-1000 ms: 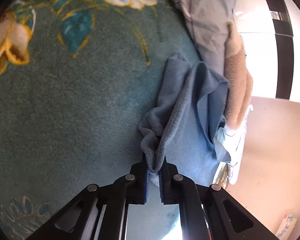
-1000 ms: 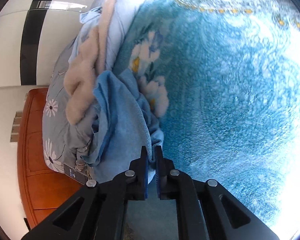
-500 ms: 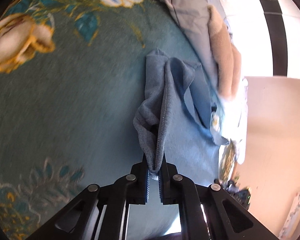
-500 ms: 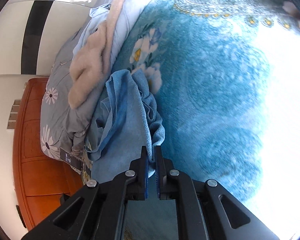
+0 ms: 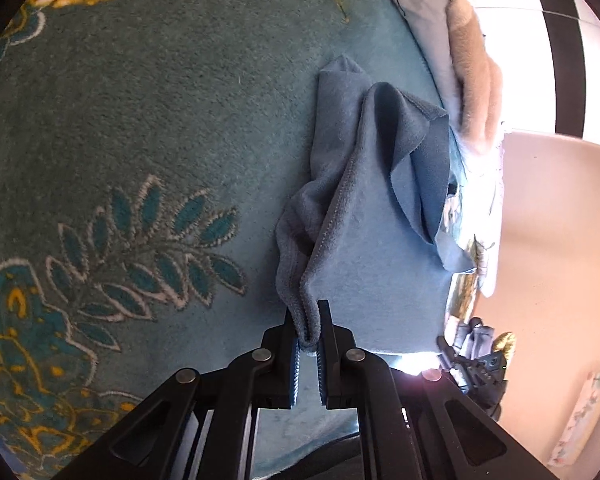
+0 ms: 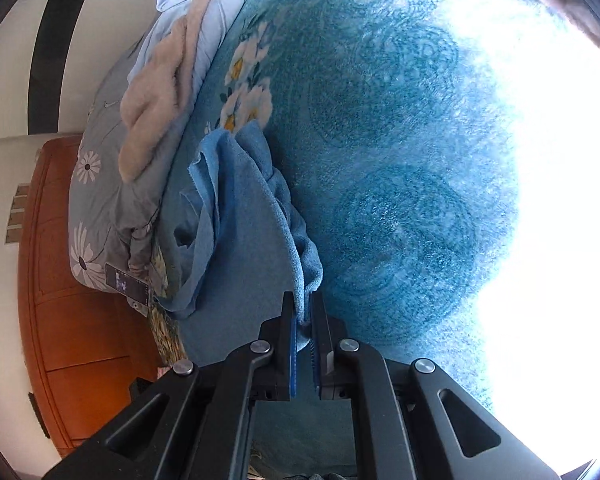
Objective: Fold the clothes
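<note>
A bedroom in a home. A teal plush blanket [image 5: 148,128] patterned with leaves and yellow-edged flowers covers a bed. Along its far edge lies a bunched grey-blue quilt [image 6: 100,184] printed with white daisies, with a fluffy beige garment [image 6: 156,104] draped on top. Beside the bed stands orange-brown wooden panelling [image 6: 72,280] (perhaps a headboard or cabinet; it is hard to tell which). Behind are pale walls with a black vertical stripe [image 6: 54,52].
</note>
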